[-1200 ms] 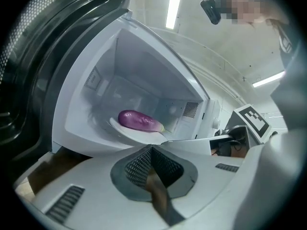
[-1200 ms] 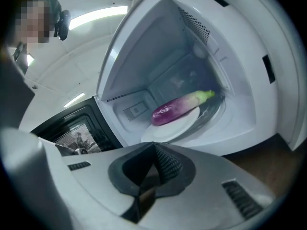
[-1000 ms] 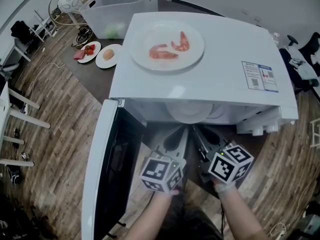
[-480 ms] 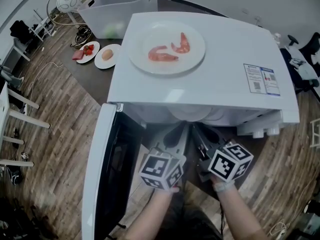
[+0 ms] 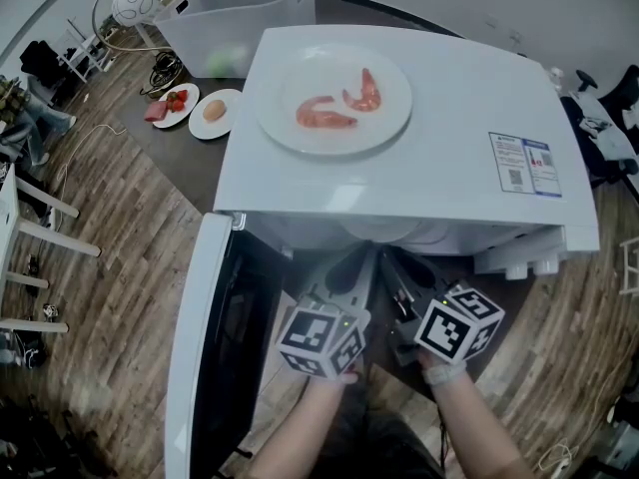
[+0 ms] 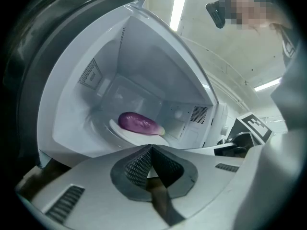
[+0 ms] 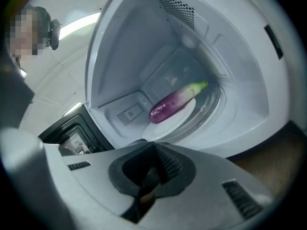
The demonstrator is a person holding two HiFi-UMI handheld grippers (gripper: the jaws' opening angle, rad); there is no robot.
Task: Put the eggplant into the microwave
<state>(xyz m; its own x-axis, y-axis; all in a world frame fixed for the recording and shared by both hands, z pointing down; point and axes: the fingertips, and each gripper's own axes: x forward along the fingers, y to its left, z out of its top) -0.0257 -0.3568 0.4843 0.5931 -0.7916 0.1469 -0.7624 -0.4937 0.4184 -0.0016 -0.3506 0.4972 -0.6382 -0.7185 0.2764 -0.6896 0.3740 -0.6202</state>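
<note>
A purple eggplant (image 6: 138, 122) (image 7: 172, 104) with a green stem lies on a white plate (image 6: 140, 139) (image 7: 165, 128) inside the white microwave (image 5: 429, 158). Its door (image 5: 200, 337) hangs open at the left. Both grippers are held just in front of the opening and point into it. My left gripper (image 6: 149, 150) (image 5: 349, 270) is shut with nothing between its jaws. My right gripper (image 7: 154, 148) (image 5: 396, 267) is shut and empty too. In the head view the microwave's top hides the eggplant.
A large white plate (image 5: 290, 73) with two shrimps rests on top of the microwave. On the dark table behind stand two small plates (image 5: 178, 103) (image 5: 217, 111) with food and a clear plastic bin (image 5: 240, 13). Wooden floor lies to the left and right.
</note>
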